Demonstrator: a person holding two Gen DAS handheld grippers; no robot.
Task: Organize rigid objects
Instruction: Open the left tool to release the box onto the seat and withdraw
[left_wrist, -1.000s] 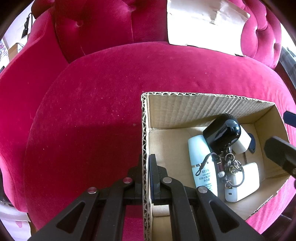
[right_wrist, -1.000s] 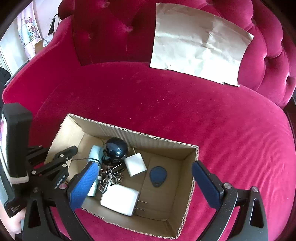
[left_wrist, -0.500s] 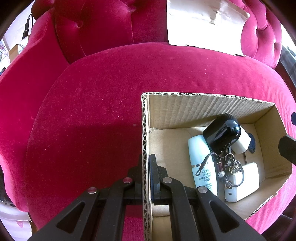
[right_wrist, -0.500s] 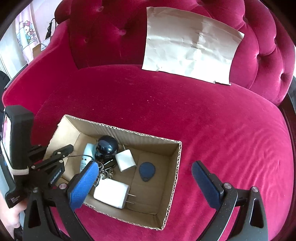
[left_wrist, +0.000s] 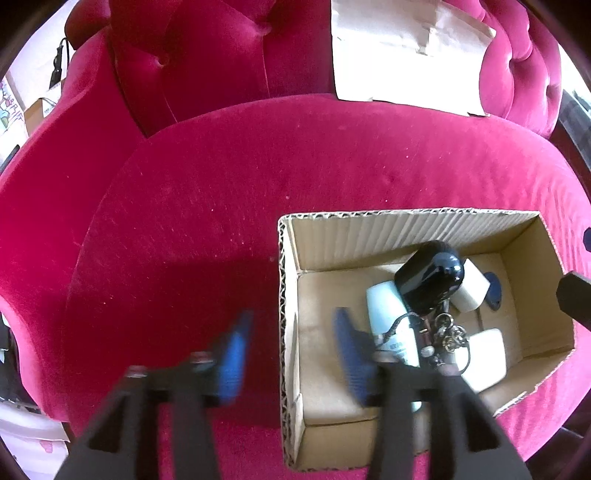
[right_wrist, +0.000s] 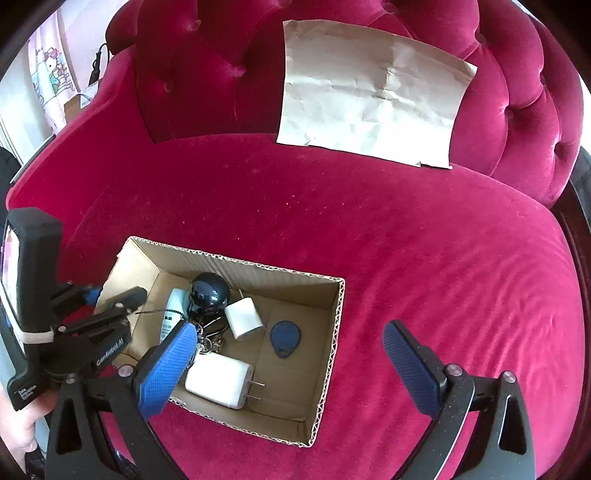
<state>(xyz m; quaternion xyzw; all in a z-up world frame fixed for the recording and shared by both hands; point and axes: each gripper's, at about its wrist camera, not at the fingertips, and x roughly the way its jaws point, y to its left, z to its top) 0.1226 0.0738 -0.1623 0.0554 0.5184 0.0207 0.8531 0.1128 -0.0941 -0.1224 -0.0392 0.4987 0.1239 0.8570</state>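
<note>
An open cardboard box (right_wrist: 332, 325) (left_wrist: 406, 229) sits on the red velvet sofa seat. It holds a black glossy device (right_wrist: 208, 291) (left_wrist: 430, 275), a pale blue bottle (left_wrist: 391, 321), a key bunch (left_wrist: 447, 336), two white chargers (right_wrist: 221, 380) (right_wrist: 242, 317) and a blue tag (right_wrist: 285, 338). My left gripper (left_wrist: 291, 354) is open, its blurred fingers straddling the box's left wall. My right gripper (right_wrist: 284, 365) is open and empty above the box's near right part.
A crumpled sheet of brown paper (right_wrist: 369, 96) leans on the tufted sofa back (right_wrist: 207, 62). The red seat (right_wrist: 424, 258) stretches to the right of the box. A small box and a cable (left_wrist: 44, 99) lie beyond the sofa's left arm.
My left gripper was shut on the box's left wall and has opened, letting it go. My right gripper has drawn back and to the right of the box.
</note>
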